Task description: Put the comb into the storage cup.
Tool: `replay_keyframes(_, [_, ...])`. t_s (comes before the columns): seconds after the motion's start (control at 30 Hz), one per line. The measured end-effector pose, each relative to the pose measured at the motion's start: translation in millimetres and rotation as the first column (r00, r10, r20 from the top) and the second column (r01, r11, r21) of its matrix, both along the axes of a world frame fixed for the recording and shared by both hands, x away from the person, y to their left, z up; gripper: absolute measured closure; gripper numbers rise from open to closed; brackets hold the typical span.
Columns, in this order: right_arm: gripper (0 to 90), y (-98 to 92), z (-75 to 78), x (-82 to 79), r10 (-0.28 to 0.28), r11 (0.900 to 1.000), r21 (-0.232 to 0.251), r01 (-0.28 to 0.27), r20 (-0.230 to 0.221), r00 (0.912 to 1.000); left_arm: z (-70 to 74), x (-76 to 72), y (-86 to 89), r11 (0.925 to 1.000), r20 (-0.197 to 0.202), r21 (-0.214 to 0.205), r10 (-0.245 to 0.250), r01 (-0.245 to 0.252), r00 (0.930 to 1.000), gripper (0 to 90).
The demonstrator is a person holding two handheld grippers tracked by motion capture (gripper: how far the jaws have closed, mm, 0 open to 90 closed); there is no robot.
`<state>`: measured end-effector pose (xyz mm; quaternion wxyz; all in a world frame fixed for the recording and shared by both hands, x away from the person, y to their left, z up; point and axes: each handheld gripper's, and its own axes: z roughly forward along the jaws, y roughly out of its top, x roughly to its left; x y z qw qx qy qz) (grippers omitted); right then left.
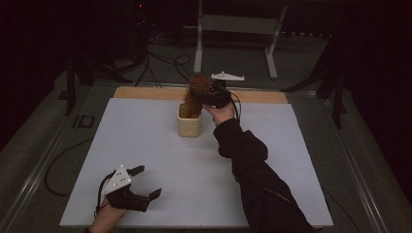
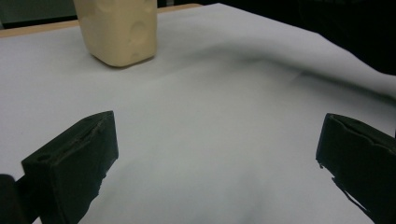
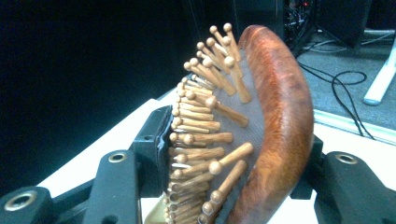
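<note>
No legible text, labels or numbers anywhere

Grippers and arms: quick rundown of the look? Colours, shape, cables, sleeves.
Both grippers are black, with two blocky jaws. The left gripper carries a grey three-cornered plate on top and trails a black cable. The right gripper also trails a black cable. The right arm wears a dark long sleeve.

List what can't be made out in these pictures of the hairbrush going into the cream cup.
- Hairbrush handle: in the right gripper view it is cut off by the bottom edge; in the high view it is hidden inside the cream cup.
- Right gripper: the high view is too dark and small to show whether its pads press on the brush.
- Cup rim: cut off by the top edge in the left gripper view.
- Left gripper: open over bare white sheet.
</note>
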<state>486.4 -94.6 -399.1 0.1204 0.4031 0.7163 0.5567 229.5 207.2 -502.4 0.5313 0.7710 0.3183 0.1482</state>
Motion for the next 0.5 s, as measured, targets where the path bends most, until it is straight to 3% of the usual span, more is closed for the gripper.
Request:
replay_keyframes(0.27, [43.2, -10.2, -4.2, 4.8, -0.007, 1.0000, 0.006, 0.007, -0.029, 0.9996, 0.2, 0.3, 1.2, 0.9999, 0.003, -0.007, 0.007, -0.007, 1.0000, 0.0])
replay_keyframes(0.43, [39.5, -9.4, -3.1, 3.6, -0.004, 0.9998, -0.017, 0.004, -0.010, 0.9999, 0.5, -0.1, 1.5, 0.9999, 0.005, -0.011, 0.007, -0.007, 1.0000, 0.0])
replay_keyframes(0.5, [32.2, -9.3, -2.0, 2.8, 0.004, 0.9994, -0.035, -0.003, 0.005, 1.0000, 0.5, -0.3, 1.4, 1.0000, 0.006, -0.008, 0.006, -0.006, 1.0000, 0.0])
